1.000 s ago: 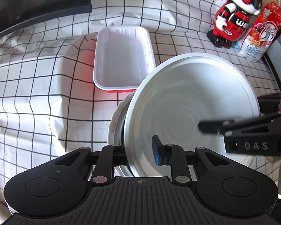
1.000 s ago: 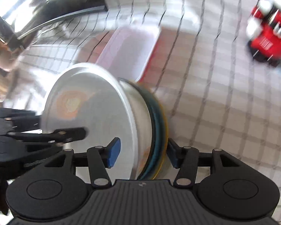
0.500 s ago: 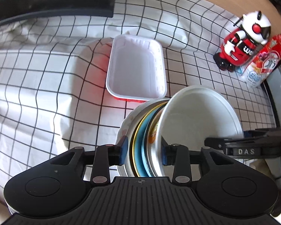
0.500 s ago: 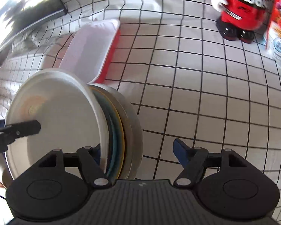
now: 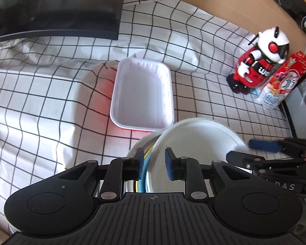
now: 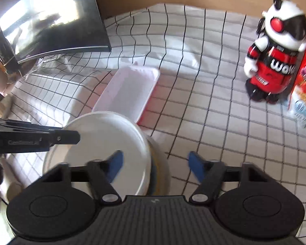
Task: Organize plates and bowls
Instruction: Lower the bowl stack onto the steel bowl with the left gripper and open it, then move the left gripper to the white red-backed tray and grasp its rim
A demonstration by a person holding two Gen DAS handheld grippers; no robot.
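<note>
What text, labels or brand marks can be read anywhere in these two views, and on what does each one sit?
"DAS": on the side of the right gripper, seen in the left wrist view; any letters before it are hidden.
"WOK": on the chest of the toy robot, cut off at the edge.
Snack packet: large print too distorted to read.
Left gripper: the marking on its finger in the right wrist view is too blurred to read.

Letters "WOW" in white run across the toy robot's (image 6: 273, 61) red chest, cut off at the edge. On the right gripper (image 5: 275, 153) body, pale letters read "DAS". The snack packet's (image 5: 279, 83) print stays unreadable.
</note>
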